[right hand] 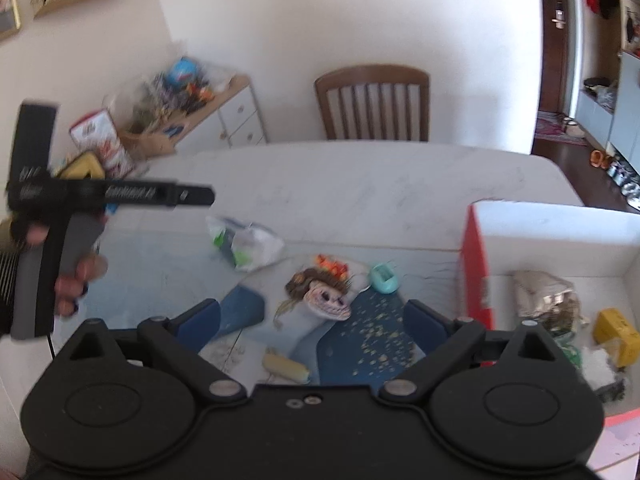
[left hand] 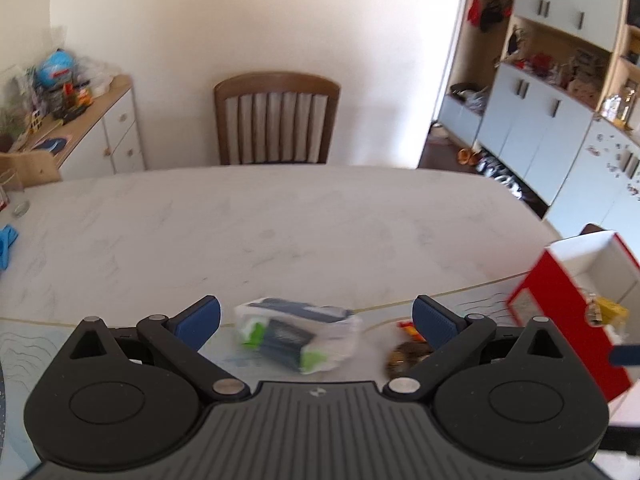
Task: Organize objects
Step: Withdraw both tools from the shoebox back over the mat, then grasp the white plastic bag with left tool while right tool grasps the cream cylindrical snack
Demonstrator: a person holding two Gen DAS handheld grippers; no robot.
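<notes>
A white plastic packet (left hand: 298, 334) with green and dark printing lies on the pale marble-look table (left hand: 280, 216), at the far edge of a blue illustrated mat (right hand: 168, 268). From the left wrist view it sits between the spread blue-padded fingers (left hand: 198, 322) of the left gripper (left hand: 316, 320), which is wide open with nothing clamped; the pads stand clear of the packet on both sides. To the packet's right lie a small orange-and-red wrapper (left hand: 410, 328) and a brown fuzzy-topped toy figure (right hand: 320, 292), with a small teal object (right hand: 383, 278) just beside them. A yellowish roll (right hand: 286, 366) lies nearer, on the mat.

The right gripper (right hand: 312, 316) is also open, its jaws spread wide above the mat and holding nothing; no earlier view tells more. At the right stands a red-sided white box (right hand: 476, 264), open on top. Inside it are a crinkled silvery bag (right hand: 548, 300) and a yellow block (right hand: 616, 328), among other bits too blurred to name.

At the left of the right wrist view, a hand (right hand: 76, 276) holds the left gripper's grey handle. A wooden chair (left hand: 276, 120) stands at the table's far side, with a cluttered sideboard (left hand: 100, 128) to the left.
</notes>
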